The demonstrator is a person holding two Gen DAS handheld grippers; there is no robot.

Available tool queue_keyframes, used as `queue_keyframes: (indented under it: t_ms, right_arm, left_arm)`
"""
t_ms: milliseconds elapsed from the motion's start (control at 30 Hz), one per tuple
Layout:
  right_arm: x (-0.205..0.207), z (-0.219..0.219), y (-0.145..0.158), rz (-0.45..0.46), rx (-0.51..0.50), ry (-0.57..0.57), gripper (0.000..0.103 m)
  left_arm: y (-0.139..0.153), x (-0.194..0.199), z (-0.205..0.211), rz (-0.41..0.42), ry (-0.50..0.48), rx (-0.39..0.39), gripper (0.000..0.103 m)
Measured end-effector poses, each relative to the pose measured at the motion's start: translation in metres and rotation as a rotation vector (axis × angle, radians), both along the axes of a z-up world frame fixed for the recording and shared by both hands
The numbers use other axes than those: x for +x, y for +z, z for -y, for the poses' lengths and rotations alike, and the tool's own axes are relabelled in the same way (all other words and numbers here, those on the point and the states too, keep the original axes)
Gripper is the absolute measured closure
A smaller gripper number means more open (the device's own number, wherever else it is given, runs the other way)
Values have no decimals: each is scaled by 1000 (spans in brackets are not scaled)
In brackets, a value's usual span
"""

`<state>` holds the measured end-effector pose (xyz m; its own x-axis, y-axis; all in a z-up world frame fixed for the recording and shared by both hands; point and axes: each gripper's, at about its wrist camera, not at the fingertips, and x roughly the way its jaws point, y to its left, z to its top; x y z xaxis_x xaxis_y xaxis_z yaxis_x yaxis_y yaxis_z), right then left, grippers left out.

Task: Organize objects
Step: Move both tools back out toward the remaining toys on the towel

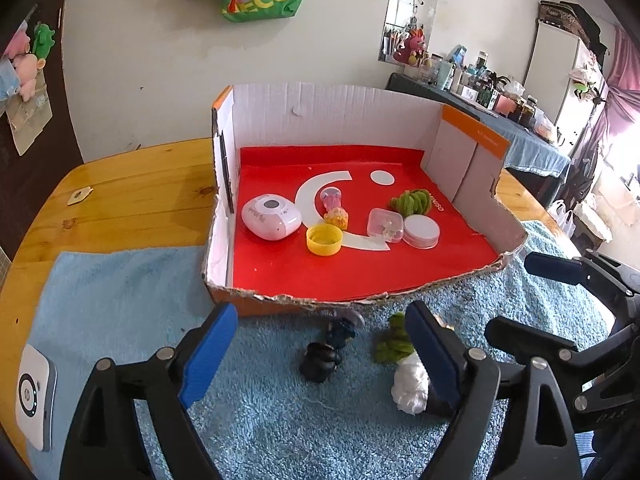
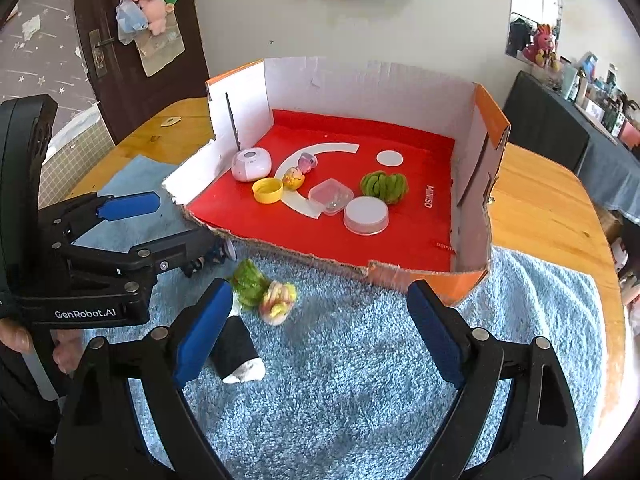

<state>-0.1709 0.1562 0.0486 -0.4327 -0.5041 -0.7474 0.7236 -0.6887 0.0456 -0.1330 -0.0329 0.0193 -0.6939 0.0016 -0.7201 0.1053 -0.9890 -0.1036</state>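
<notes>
- The left gripper [image 1: 320, 364] hangs over the blue towel [image 1: 120, 300] with its jaws spread wide and nothing between them; a black toy [image 1: 320, 360] lies on the towel in the gap.
- The right gripper [image 2: 320, 332] is also wide and empty, with bare towel ahead of it up to the box.
- The cardboard box [image 2: 420, 272] sits at the towel's far edge; its near wall is torn down to a ragged low lip, while its left, far and right walls stand tall.
- Inside, on the red liner [image 1: 360, 272], a white oval device [image 1: 271, 216], a yellow cap [image 1: 324, 240], a clear small case [image 1: 385, 225], a round white lid [image 1: 421, 231] and a green fuzzy bundle [image 1: 412, 202] cluster mid-floor; the liner's near strip is bare.
- Outside, just near the lip, lie a green fuzzy piece [image 2: 250, 284] and a pink-yellow toy [image 2: 278, 300], touching each other.
- A black-and-white roll [image 2: 240, 352] lies beside the right gripper's left finger.
- The wooden table [image 1: 140, 184] shows to the left and right of the box.
</notes>
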Motion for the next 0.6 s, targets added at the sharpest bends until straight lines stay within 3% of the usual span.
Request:
queue_keyframes:
  t_ms: [600]
  right_arm:
    - [4, -6, -17, 36, 5, 6, 14]
  left_arm:
    - [-15, 7, 1, 31, 5, 1, 15]
